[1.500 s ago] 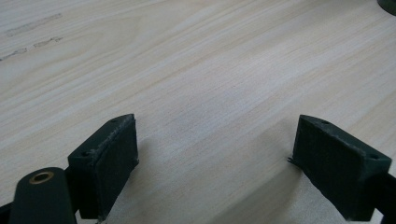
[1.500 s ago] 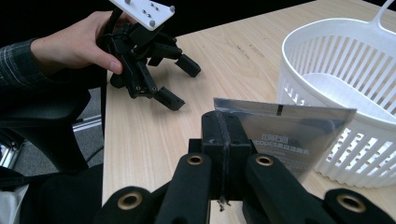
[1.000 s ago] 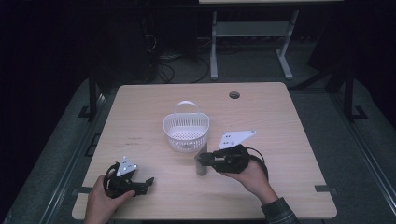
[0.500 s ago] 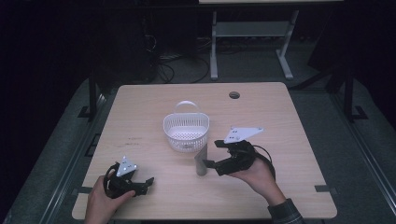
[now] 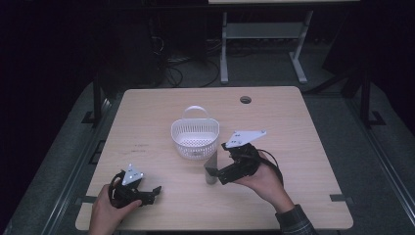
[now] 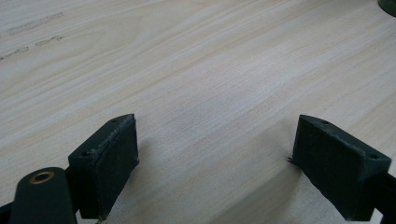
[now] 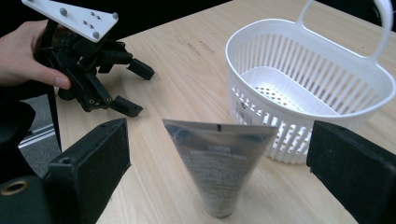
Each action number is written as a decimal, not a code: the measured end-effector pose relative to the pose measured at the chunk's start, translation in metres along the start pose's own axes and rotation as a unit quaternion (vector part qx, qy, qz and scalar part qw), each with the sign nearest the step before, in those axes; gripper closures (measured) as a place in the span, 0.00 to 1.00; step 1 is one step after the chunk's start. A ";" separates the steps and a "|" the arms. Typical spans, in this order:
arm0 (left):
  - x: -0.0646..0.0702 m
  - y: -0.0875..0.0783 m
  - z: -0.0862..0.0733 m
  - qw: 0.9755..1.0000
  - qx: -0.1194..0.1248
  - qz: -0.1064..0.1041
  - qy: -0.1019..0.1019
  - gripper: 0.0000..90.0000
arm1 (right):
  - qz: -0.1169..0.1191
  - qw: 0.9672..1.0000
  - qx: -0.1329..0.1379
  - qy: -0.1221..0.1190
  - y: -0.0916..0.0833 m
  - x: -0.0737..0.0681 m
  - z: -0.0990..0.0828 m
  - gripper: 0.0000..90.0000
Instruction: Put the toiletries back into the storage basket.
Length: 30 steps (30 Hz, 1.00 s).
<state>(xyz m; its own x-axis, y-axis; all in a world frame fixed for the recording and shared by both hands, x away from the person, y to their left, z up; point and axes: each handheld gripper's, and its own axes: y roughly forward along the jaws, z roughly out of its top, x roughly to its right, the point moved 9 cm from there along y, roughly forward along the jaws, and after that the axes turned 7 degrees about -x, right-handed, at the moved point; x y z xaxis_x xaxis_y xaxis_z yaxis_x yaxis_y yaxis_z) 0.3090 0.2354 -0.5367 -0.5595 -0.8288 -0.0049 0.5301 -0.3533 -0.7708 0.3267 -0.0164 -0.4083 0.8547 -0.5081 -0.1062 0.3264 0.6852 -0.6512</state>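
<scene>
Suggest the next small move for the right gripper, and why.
Probably draw the right gripper back from the silver squeeze tube. Its fingers have just been opening and stand clear of the tube, which stands cap-down on the wooden table beside the white slotted plastic basket.

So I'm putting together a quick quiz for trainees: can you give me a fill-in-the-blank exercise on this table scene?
1. The grey tube stands on its cap between the fingers of the ____ gripper, whose jaws have just been opening and do not press on it.
2. The white basket holds ____.
3. The left gripper has its fingers ____ over bare table.
4. The basket's handle points ____.

Missing words: right; nothing; open; up
</scene>
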 end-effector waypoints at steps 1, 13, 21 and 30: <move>0.000 0.000 0.000 1.000 0.000 0.000 0.000 0.15 | 0.001 1.000 -0.002 0.001 0.002 -0.001 0.001 0.05; 0.000 0.000 0.000 1.000 0.000 0.000 0.001 0.15 | -0.003 1.000 -0.018 -0.001 0.021 -0.003 0.005 0.03; 0.000 0.000 0.000 1.000 -0.001 0.000 0.001 0.15 | -0.005 1.000 -0.029 -0.001 0.036 -0.006 0.005 0.03; 0.000 0.000 0.000 1.000 0.000 0.001 0.002 0.15 | -0.005 0.999 -0.033 0.006 0.043 -0.005 0.004 0.06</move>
<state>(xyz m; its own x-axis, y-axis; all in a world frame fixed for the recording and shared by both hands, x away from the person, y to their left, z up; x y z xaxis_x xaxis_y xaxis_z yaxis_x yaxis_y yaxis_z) 0.3092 0.2357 -0.5367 -0.5604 -0.8282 -0.0087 0.5316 -0.3516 -0.7706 0.3379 0.0179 -0.4330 0.8463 -0.5216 -0.1085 0.3069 0.6437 -0.7011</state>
